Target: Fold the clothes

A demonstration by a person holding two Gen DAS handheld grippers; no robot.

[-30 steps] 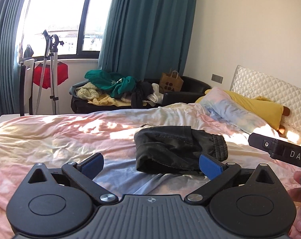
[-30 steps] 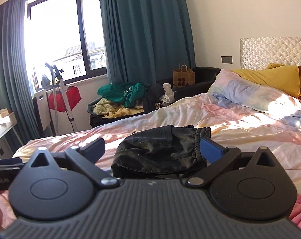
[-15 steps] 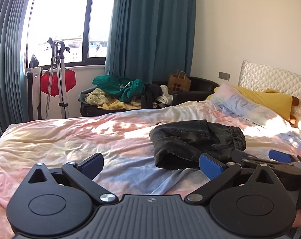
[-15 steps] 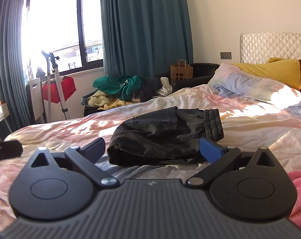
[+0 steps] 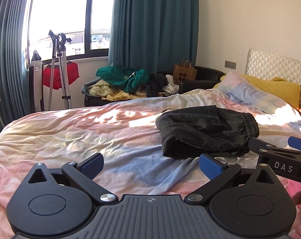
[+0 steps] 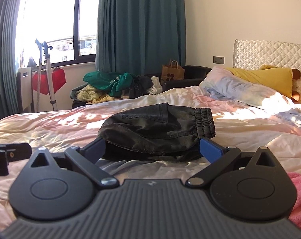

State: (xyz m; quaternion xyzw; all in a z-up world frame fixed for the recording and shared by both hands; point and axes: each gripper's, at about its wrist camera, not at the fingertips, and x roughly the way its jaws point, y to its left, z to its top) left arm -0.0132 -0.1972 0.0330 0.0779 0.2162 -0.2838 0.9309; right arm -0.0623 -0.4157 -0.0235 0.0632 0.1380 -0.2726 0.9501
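My left hand-held gripper (image 5: 151,164) is spread wide with nothing between its blue pads, hovering low over the bed (image 5: 80,131), and my right hand-held gripper (image 6: 152,149) is just as wide, its pads sitting either side of the near edge of the folded black trousers (image 6: 158,131); I cannot tell whether they touch the cloth. In the left view the trousers (image 5: 206,133) lie ahead and to the right, elastic cuff turned toward the headboard, with the right gripper's body marked "DAS" (image 5: 283,166) just beside them. The garment rests near the middle of a rumpled pastel tie-dye duvet (image 6: 250,139) dappled with sunlight. A pink cloth (image 6: 299,195) shows at my lower right edge. Further out, a matching pillow (image 6: 230,87) and a yellow pillow (image 6: 266,79) lean against the quilted headboard (image 6: 270,53). Past the bed, a dark sofa carries a heap of clothes (image 6: 112,87) with a green garment on top, and a brown paper bag (image 6: 173,72) stands on it. Teal curtains (image 6: 140,29) frame the bright window (image 6: 48,20), with a red item (image 6: 48,81) hanging on a stand below it.
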